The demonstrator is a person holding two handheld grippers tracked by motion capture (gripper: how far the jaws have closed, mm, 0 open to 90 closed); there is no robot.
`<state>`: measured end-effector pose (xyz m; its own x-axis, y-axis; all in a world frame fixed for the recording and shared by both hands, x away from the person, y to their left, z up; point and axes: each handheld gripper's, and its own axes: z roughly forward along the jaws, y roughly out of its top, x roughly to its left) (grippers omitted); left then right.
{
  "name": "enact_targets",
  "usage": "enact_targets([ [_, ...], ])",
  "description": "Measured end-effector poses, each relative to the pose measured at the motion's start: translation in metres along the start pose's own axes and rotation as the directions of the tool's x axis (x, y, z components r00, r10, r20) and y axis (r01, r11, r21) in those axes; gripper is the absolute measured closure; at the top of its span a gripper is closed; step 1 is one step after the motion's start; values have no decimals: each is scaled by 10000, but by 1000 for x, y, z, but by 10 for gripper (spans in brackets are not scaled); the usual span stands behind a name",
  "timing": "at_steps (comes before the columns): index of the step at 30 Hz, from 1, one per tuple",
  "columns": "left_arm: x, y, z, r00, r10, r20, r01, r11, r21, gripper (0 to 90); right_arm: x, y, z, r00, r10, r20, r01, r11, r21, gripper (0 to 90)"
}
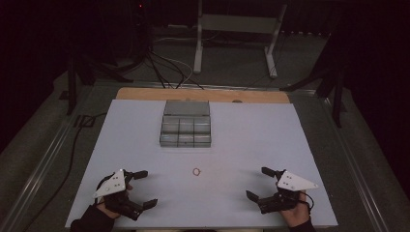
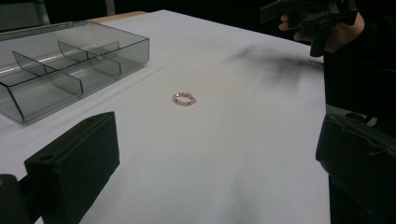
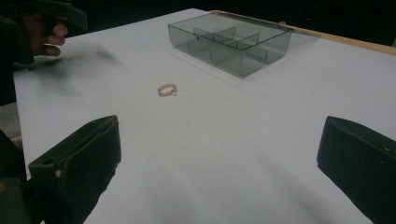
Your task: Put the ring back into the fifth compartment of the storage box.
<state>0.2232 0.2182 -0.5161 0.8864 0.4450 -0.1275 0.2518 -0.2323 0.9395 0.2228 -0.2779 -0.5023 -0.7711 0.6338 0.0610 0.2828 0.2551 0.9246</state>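
The small pink beaded ring is lying flat on the white table sheet, midway between the two grippers and nearer the person than the smoke-grey clear plastic compartment box, which is sitting open further up the sheet with its lid laid back. The likeliest slip, as I am judging it, is that so thin and low a ring is giving the broad black pads little to bite on: jaws coming down slightly off-centre are liable to be pushing it across the smooth sheet or flicking it away rather than lifting it, and a loose pinch could be letting it drop short of a compartment or onto a divider. Both tools reaching at once could also be colliding over it. The left gripper is resting near the table's near edge with its jaws standing wide apart, holding and touching nothing; the right gripper is sitting likewise on the other side, jaws spread and empty, well apart from the ring.
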Motion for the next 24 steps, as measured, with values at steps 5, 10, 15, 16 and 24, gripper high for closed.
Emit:
enact_targets([
  [5, -1, 0, 0, 10000, 46, 3, -46, 10000, 2, 10, 1, 0, 0, 10000, -43, 1, 43, 10000, -31, 0],
  [10, 0, 0, 0, 10000, 10, 37, -11, 10000, 35, 10, 1, 1, 0, 10000, -30, 14, 31, 10000, -44, 0],
  [15, -2, 0, 2, 9999, 88, 125, -88, 9999, 70, 10, 2, 1, -1, 10000, -42, 49, 42, 10000, -70, 0],
  [16, -2, 0, 2, 9999, 101, 126, -103, 9999, 102, 10, 2, 1, -1, 10000, -57, 52, 57, 9999, -102, 0],
  [24, -4, 4, 5, 9997, 108, 227, -110, 9999, 124, 10, 3, 1, -3, 9999, 9, 121, -8, 9999, -126, 0],
])
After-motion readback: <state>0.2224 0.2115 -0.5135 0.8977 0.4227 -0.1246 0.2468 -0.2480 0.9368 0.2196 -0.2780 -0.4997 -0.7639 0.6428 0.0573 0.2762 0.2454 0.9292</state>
